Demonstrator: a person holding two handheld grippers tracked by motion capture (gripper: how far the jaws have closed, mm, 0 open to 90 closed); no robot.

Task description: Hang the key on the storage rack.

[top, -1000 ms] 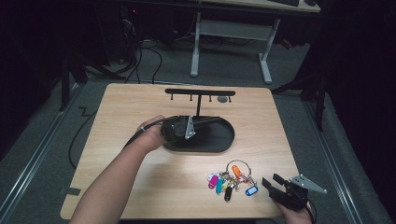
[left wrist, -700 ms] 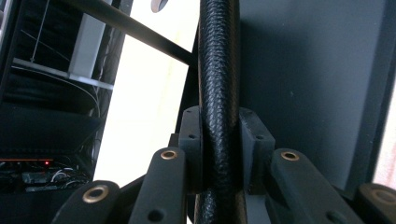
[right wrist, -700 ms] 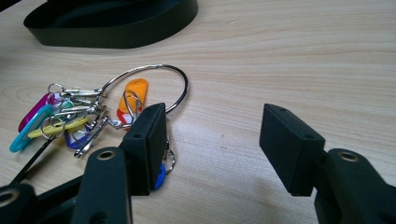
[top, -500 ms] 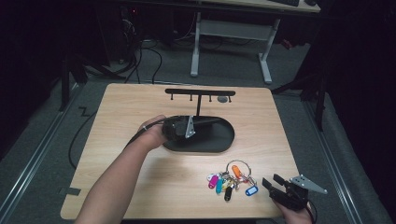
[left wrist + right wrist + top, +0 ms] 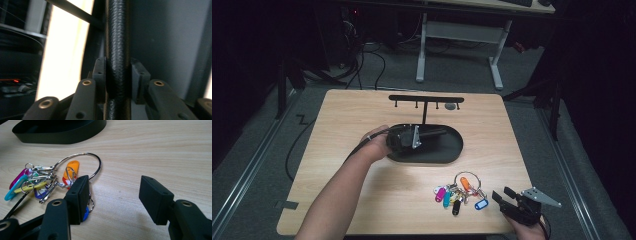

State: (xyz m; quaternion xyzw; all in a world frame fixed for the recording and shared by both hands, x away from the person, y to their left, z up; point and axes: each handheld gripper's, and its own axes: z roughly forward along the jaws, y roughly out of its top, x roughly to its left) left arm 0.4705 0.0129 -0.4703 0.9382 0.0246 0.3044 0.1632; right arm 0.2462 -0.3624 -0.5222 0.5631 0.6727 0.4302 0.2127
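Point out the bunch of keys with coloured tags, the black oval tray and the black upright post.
bunch of keys with coloured tags [image 5: 460, 193]: high view, on the tags below the metal ring.
black oval tray [image 5: 451, 151]: high view, on its right inner floor.
black upright post [image 5: 117, 37]: left gripper view, on its textured shaft.

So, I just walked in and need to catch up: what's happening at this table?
A person works with two hand-held grippers. The left gripper has its jaws around the upright post of the black key stand. They have just been opening, and I cannot tell whether the pads press it. The right gripper sits open at the table's near corner beside a bunch of keys, holding nothing.
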